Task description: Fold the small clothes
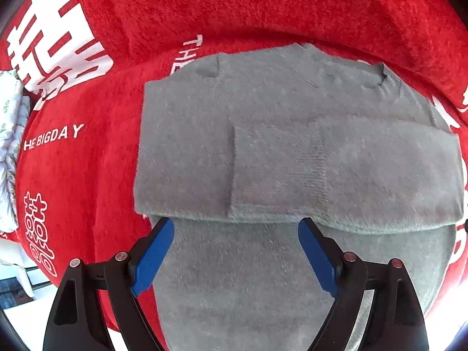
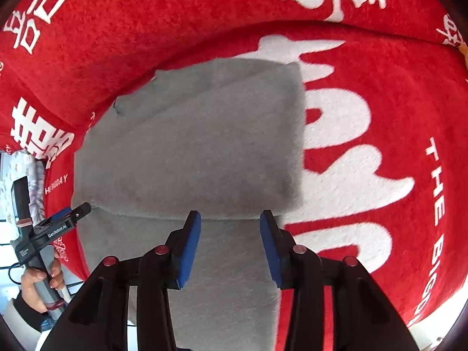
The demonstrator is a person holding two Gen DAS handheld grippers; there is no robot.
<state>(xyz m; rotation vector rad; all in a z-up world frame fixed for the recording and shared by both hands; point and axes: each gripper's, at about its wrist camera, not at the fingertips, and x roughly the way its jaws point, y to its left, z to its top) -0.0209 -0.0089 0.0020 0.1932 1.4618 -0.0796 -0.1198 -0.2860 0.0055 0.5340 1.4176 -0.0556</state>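
Grey fleece fills both of my views: the small grey garment (image 1: 292, 146) lies flat on the red blanket (image 1: 87, 190) with white lettering, sleeves already folded in across its body and the neckline at the far end from me. Starting at the left, my left gripper (image 1: 235, 225) hovers with its blue pads spread wide and holding nothing, both tips right at the near edge of the folded-in layer, with the lower body of the garment running back beneath the fingers toward me. In the right wrist view I can see that same left tool at the garment's left edge, held in the left hand (image 2: 38, 278). Moving right, my right gripper (image 2: 231, 218) stands open too, somewhat narrower, empty, its tips at the same crosswise fold line near the garment's right side. So the long axis runs straight away from both sets of fingers, and the hem end lies behind them, closer to me. I judge both arms about equally near, one per side. There are no containers in sight; only a pale floral cloth (image 1: 8, 146) at the far left.
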